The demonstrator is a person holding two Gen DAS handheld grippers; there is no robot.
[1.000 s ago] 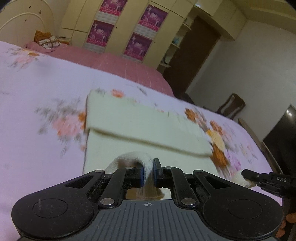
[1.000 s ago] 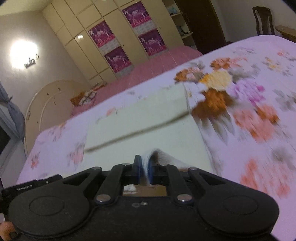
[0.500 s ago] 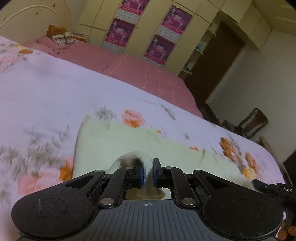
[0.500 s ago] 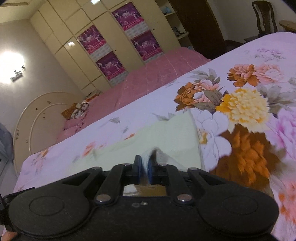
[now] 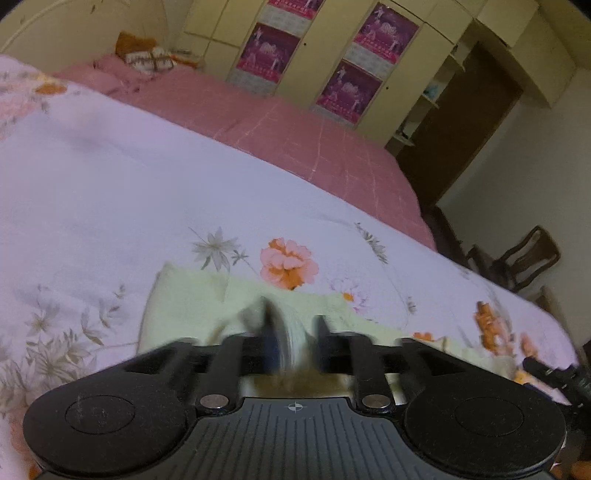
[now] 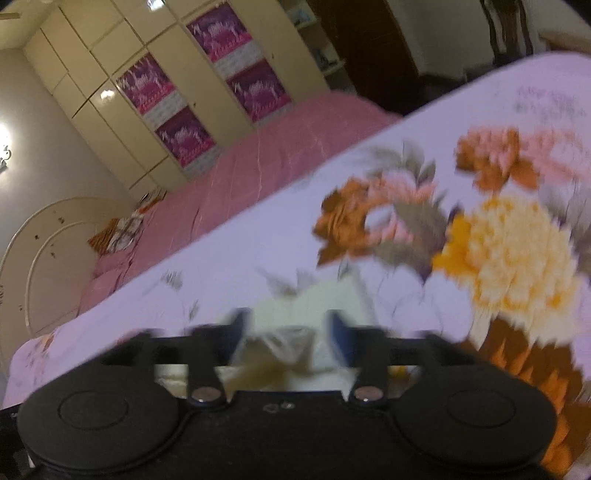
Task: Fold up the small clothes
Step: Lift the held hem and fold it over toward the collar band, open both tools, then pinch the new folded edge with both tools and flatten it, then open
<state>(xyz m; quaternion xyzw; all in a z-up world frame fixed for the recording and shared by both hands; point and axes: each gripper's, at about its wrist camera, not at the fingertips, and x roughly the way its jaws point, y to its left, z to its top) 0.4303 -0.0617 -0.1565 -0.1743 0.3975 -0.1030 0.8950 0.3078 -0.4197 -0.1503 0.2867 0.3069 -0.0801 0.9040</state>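
- Far left, over by the curved headboard (image 5: 66,26), a patterned cushion (image 5: 147,57) sits on the pink bedspread (image 5: 295,129) of the further bed.
- Nearer, the floral sheet (image 5: 92,184) covers the bed being worked on, with a pink-and-orange flower print (image 5: 288,262) just beyond the garment.
- The pale green cloth (image 5: 192,295) lies flat on that sheet, its far edge straight and its left corner squared off.
- The left gripper (image 5: 293,325) sits low over the near edge of the cloth. Its fingers stand apart, with a raised ridge of fabric between them; the motion blur makes it hard to say whether either finger touches it.
- The right gripper (image 6: 288,325) is over the cloth's other end (image 6: 314,302), fingers spread wide with their blue pads (image 6: 340,328) showing. A crumpled peak of fabric sits loose in the gap, touching neither pad as far as the blur allows.
- To the right, large orange and yellow blooms (image 6: 509,251) are printed on the sheet.
- Behind everything, the cream wardrobe (image 6: 122,122) carries magenta posters (image 6: 147,88).
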